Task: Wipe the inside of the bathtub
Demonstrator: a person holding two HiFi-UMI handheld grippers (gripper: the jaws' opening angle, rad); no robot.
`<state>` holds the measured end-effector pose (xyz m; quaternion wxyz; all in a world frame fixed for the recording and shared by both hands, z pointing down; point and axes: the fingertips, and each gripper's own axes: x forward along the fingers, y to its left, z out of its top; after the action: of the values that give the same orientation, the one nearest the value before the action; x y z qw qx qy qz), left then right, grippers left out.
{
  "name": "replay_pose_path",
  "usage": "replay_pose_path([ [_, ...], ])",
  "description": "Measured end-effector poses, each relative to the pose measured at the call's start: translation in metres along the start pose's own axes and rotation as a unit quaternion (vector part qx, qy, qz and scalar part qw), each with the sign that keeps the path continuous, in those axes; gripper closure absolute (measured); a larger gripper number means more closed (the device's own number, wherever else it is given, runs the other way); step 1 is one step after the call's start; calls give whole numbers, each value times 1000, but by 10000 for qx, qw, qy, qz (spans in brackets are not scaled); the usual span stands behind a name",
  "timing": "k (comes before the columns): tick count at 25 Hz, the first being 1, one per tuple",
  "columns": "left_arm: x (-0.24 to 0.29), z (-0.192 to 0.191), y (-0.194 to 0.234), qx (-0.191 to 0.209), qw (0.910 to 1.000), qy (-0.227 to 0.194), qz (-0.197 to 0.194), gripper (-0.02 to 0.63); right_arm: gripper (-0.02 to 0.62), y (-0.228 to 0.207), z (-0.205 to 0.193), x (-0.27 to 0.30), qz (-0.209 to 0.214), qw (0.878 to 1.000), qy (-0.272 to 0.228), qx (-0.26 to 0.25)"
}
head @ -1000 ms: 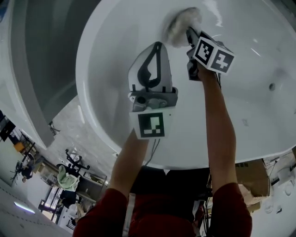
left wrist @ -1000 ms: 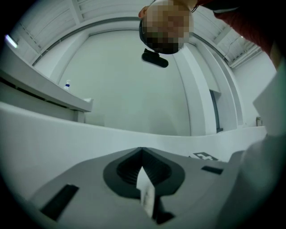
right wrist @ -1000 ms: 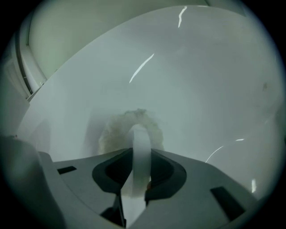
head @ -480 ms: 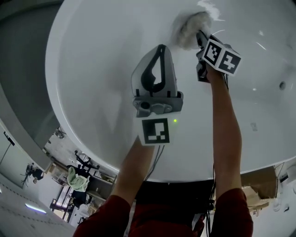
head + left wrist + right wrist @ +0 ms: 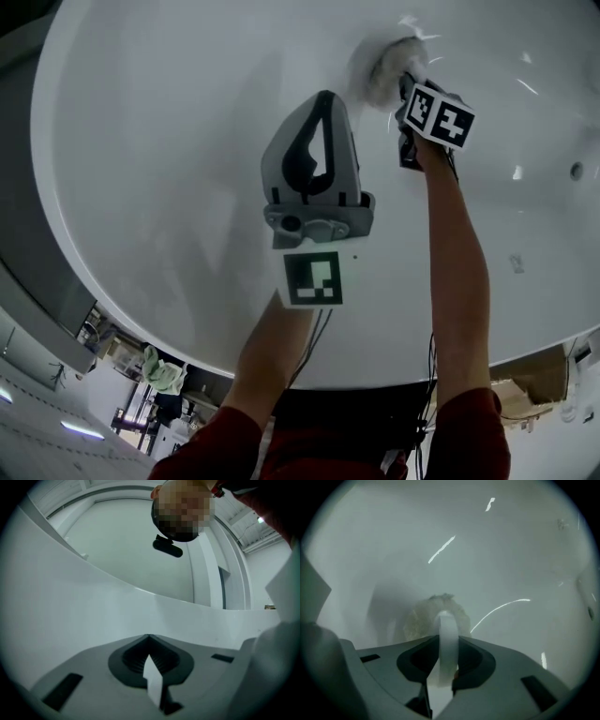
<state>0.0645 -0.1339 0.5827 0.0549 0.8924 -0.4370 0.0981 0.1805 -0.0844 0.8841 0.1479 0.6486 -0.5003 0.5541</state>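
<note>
The right gripper [image 5: 403,82] was clamped on a fluffy cloth [image 5: 378,67], pressing it against the bathtub [image 5: 169,141] inner wall. Wiping seemed under way, though how much surface remained was unclear. The left gripper [image 5: 322,101] hung closed, empty, idle

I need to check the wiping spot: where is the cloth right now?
The cloth is top centre-right in the head view, pinched in the right tool and pressed against the inside of the bathtub, up-right of the left tool.
</note>
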Motion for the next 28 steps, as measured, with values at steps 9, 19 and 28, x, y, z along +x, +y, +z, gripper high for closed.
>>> replay_pose_path([
  [9, 1, -10, -9, 150, 9997, 76, -152, 592, 494, -24, -17, 16, -184, 9993, 295, 117],
  [19, 5, 5, -10, 124, 9998, 4, -173, 591, 494, -16, -12, 8, -289, 9995, 143, 62],
  [28, -3, 38, -9, 188, 9997, -126, -135, 591, 494, 22, -8, -32, 48, 10000, -44, 21],
])
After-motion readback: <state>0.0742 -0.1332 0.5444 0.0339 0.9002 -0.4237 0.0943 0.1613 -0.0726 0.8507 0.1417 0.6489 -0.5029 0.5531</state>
